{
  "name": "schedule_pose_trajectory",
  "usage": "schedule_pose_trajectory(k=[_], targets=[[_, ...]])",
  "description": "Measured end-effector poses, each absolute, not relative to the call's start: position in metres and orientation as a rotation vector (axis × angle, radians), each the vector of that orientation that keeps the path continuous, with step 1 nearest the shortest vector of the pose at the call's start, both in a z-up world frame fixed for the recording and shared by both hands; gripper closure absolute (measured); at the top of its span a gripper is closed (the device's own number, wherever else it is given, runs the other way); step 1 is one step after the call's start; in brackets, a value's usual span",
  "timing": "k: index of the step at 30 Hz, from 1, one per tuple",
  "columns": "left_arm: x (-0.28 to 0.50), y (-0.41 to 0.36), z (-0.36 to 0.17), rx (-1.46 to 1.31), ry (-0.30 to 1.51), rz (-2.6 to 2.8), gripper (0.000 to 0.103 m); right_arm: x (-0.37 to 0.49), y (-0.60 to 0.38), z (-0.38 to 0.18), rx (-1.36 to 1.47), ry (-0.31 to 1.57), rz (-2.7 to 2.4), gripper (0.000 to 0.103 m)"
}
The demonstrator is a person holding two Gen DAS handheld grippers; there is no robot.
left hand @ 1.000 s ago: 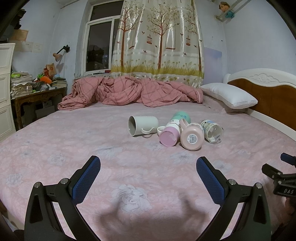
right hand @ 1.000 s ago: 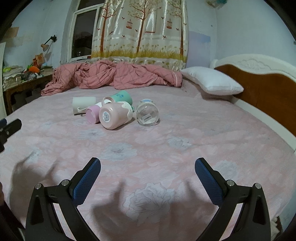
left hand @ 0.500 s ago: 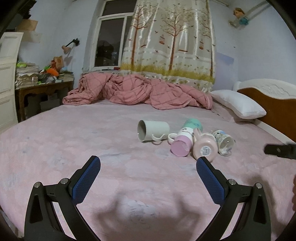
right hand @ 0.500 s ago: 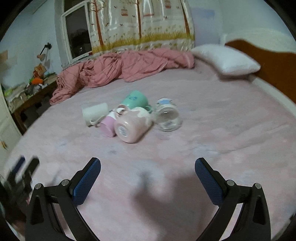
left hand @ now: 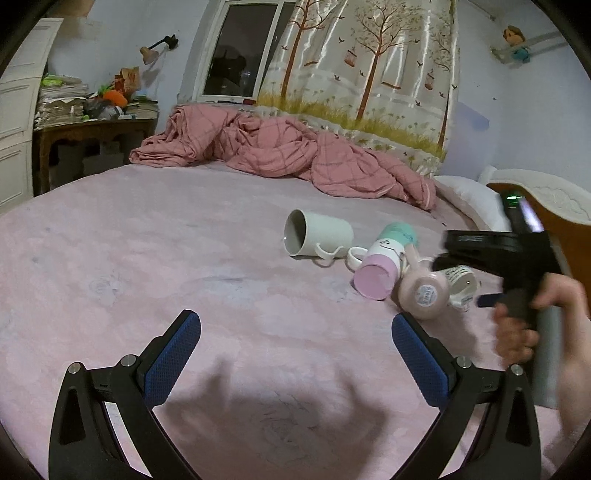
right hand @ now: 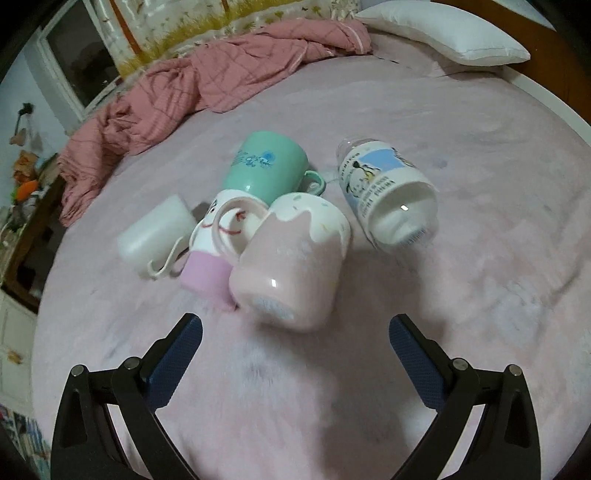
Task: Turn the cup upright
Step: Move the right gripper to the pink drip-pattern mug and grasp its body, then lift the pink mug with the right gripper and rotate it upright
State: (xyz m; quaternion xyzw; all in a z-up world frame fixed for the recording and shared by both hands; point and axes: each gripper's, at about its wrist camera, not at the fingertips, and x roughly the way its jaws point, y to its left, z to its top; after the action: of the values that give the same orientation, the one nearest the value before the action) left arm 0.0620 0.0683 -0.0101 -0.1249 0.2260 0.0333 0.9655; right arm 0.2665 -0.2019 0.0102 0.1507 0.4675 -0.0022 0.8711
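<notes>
Five cups on their sides, clustered mid-bed (right hand: 461, 155) on pink floral bedding: pale pink cup (right hand: 291, 266) nearest, white mug (left hand: 317, 236) leftmost. Crumpled pink quilt (left hand: 280, 155), pillow (right hand: 443, 33), tree-print curtain (left hand: 365, 62) and dark window (left hand: 240, 51) beyond. Left hand-held gripper (left hand: 295, 354) and right hand-held gripper (right hand: 295, 352) both spread wide, holding nothing.

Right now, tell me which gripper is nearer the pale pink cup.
Right. The right gripper hangs open just short of the pale pink cup; the left gripper sits farther back, cup ahead to its right.
</notes>
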Motion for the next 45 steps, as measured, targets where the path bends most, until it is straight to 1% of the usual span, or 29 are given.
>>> schedule_pose_trajectory(k=[3,7,13,14,15,18,24,32,39,45], targets=[[0.061,0.066,-0.009,-0.252,0.457,0.061,0.0,0.288,-0.195,-0.001,0.31,0.987,-0.047,0.0],[0.062,0.072,-0.01,-0.318,0.49,0.016,0.0,0.308,-0.192,-0.017,0.341,1.004,-0.098,0.0],[0.06,0.073,-0.009,-0.328,0.488,0.023,0.0,0.321,-0.184,-0.034,0.339,1.017,-0.12,0.001],[0.06,0.073,-0.008,-0.323,0.488,0.022,0.0,0.322,-0.183,-0.035,0.339,1.02,-0.118,0.005],[0.06,0.072,-0.008,-0.317,0.487,0.022,0.0,0.323,-0.182,-0.036,0.35,1.015,-0.096,0.013],[0.058,0.068,-0.007,-0.291,0.478,0.022,0.0,0.319,-0.179,-0.033,0.335,1.006,-0.107,0.013],[0.054,0.06,-0.003,-0.25,0.458,0.015,0.0,0.283,-0.182,-0.016,0.256,0.974,-0.041,0.013],[0.044,0.052,0.002,-0.203,0.424,0.021,0.0,0.182,-0.189,0.021,0.106,0.906,0.139,0.013],[0.032,0.045,0.009,-0.142,0.377,0.015,0.0,0.113,-0.189,0.008,-0.018,0.859,0.141,0.013],[0.03,0.047,0.007,-0.16,0.389,0.008,0.0,0.108,-0.2,-0.013,0.03,0.901,0.157,0.013]])
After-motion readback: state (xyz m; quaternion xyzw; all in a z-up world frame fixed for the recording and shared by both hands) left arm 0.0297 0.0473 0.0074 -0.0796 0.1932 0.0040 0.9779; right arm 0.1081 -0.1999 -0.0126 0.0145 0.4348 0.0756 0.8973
